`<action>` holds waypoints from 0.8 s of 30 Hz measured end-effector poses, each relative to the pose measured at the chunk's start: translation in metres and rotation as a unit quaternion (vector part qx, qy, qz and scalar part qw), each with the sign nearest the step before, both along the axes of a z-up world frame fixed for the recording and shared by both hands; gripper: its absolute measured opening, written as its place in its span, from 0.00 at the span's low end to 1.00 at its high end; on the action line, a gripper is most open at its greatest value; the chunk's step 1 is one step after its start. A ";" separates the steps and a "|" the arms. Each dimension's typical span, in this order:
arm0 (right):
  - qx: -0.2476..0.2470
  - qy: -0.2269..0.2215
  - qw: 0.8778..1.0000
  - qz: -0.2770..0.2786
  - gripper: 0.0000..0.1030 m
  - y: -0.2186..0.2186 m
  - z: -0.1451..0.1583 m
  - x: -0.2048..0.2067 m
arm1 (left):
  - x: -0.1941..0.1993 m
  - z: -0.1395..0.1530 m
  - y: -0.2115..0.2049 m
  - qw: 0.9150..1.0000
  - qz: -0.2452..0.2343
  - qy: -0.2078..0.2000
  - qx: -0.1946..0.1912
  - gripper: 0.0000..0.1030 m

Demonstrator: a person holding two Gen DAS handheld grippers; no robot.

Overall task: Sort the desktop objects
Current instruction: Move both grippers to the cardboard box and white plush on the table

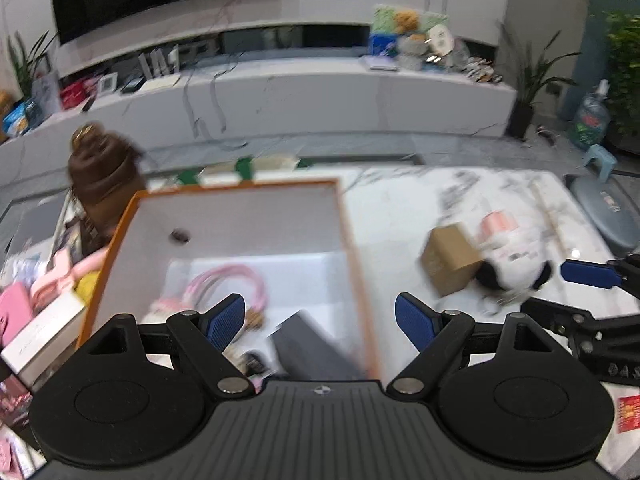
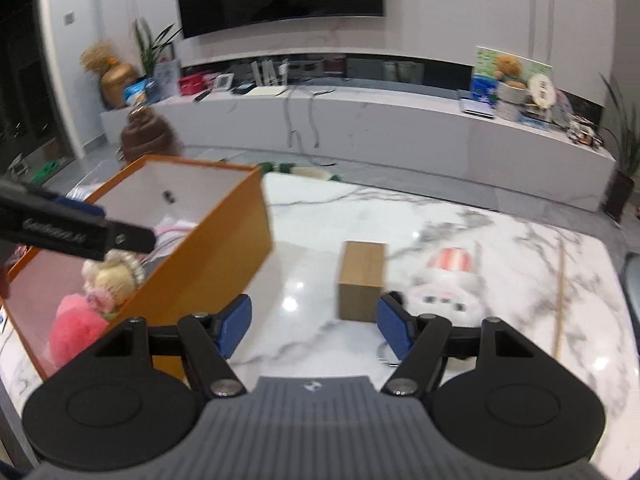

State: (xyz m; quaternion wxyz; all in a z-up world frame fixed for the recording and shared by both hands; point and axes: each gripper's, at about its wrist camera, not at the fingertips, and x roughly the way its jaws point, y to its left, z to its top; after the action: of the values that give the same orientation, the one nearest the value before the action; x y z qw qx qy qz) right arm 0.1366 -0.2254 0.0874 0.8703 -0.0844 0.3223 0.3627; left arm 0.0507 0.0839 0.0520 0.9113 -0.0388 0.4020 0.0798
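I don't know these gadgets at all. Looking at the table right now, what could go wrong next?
1. The small cardboard box sits close beside the white plush toy. The open right gripper reaching for one could nudge the other.
2. The open left gripper hovers over the orange box, with the right gripper's fingers close on its right; the two might bump.
3. Both views are blurred, so aim may be off.

A small brown cardboard box point(image 2: 362, 285) stands upright just ahead of the right gripper point(image 2: 315, 325), touching a white plush toy point(image 2: 444, 292).
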 end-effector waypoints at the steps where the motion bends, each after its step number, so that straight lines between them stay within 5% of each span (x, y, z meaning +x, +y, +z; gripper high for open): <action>1: 0.005 0.002 1.000 -0.009 0.69 -0.006 0.004 0.005 | 0.004 0.005 -0.006 1.000 -0.006 -0.005 -0.004 0.95; 6: 0.000 -0.028 0.999 -0.037 0.71 -0.033 0.043 0.027 | 0.028 0.036 -0.046 0.999 -0.042 -0.024 -0.010 0.95; 12: 0.036 -0.051 0.994 -0.088 0.87 -0.061 0.094 0.059 | 0.051 0.068 -0.092 0.995 -0.079 -0.060 -0.012 0.95; 16: 0.032 -0.042 0.992 -0.117 0.87 -0.064 0.093 0.084 | 0.078 0.051 -0.109 0.997 -0.064 -0.045 -0.004 0.95; 24: 0.009 0.019 0.991 -0.128 0.87 -0.048 0.048 0.118 | 0.103 -0.031 -0.128 1.000 -0.028 0.008 0.003 0.95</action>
State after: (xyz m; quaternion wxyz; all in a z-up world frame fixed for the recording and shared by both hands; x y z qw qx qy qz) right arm 0.2549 -0.2729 0.1352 0.9040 -0.0272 0.3439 0.2525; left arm 0.1539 -0.0439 0.0210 0.9102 -0.0239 0.4097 0.0561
